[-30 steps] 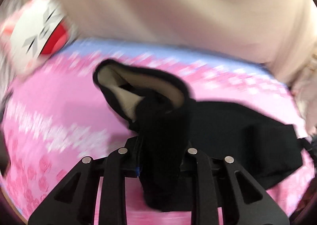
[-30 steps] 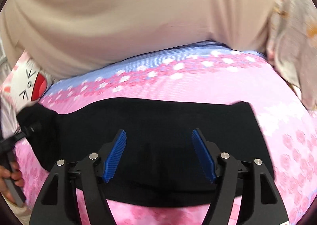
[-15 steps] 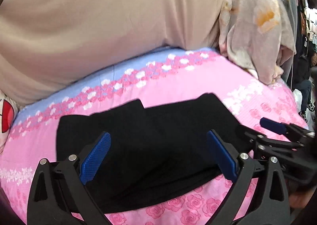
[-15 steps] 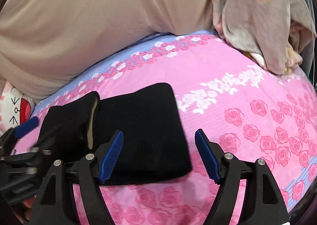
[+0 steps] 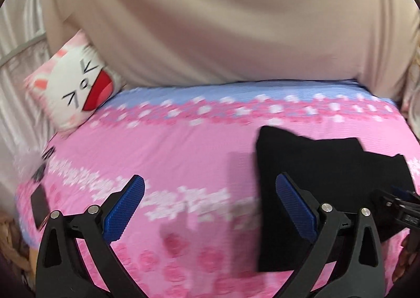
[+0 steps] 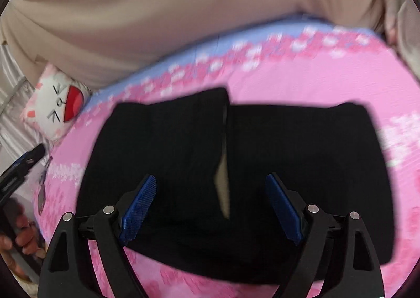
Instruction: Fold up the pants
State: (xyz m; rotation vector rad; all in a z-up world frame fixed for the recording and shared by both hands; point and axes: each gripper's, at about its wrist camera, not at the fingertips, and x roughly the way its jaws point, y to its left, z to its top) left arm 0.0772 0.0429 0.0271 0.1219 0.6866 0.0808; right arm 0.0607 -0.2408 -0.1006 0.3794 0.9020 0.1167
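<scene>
The black pants [image 6: 170, 153] lie folded on the pink flowered bed sheet [image 5: 183, 145], one layer lapped over the other, with a slit of beige lining [image 6: 223, 193] showing at the overlap. My right gripper [image 6: 210, 179] hovers over the middle of the pants; its jaws are opening and the blue pads press on nothing. My left gripper [image 5: 210, 179] is over bare sheet, just left of the pants [image 5: 328, 166]; its jaws are opening wide and hold nothing. Each gripper shows at the edge of the other's view, the right gripper [image 5: 399, 208] and the left gripper [image 6: 23, 164].
A white cat-face pillow [image 5: 78, 85] leans at the bed's far left corner. A large beige cloth [image 5: 223, 22] fills the back. A dark flat object [image 5: 39, 208] lies at the bed's left edge. A person's hand [image 6: 18, 240] holds the left gripper.
The left gripper, which was shut on a bunched end of the pants, has let go, opened wide and swung left off them. The right gripper has widened and sunk toward the folded pants.
</scene>
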